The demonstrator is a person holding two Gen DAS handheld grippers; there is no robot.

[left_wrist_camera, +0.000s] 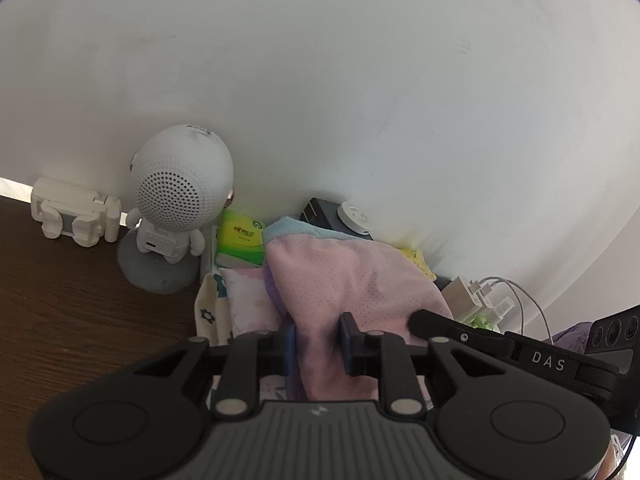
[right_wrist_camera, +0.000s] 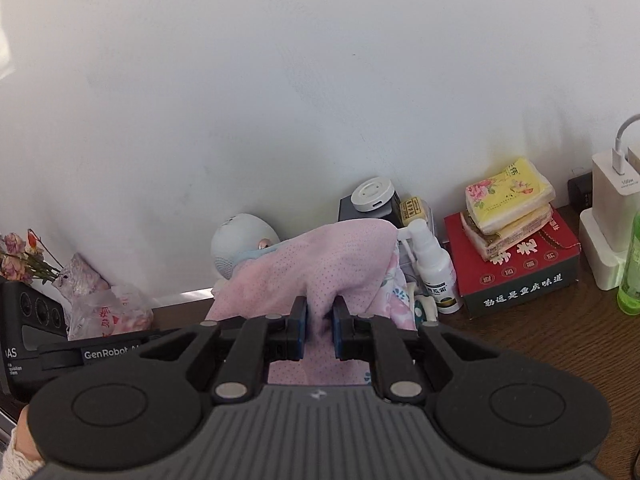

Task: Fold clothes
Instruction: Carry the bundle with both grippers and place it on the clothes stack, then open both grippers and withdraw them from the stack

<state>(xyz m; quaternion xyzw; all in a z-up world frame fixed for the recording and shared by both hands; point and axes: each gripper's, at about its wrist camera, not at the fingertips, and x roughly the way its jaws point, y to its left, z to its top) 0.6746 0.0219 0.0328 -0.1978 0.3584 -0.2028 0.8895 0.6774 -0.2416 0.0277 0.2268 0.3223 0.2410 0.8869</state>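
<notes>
- Far edge: white wall (left_wrist_camera: 320, 80) closes the desk (left_wrist_camera: 60, 300). Clutter lines it: astronaut speaker (left_wrist_camera: 180, 196), green tissue pack (left_wrist_camera: 240, 236), spray bottle (right_wrist_camera: 434, 268), red box (right_wrist_camera: 516, 268).
- Open room: bare wood at near left and near right only.
- Pink garment (left_wrist_camera: 340, 280) is bunched against the far clutter and runs near to far, over floral cloth (left_wrist_camera: 248, 304).
- Left gripper (left_wrist_camera: 320, 344) pinches a pink fold.
- Right gripper (right_wrist_camera: 320, 328) pinches another.

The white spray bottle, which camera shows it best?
The right wrist view: the white spray bottle stands upright and sharp beside the red box. In the left wrist view, only a blurred bit shows by the chargers.
</notes>
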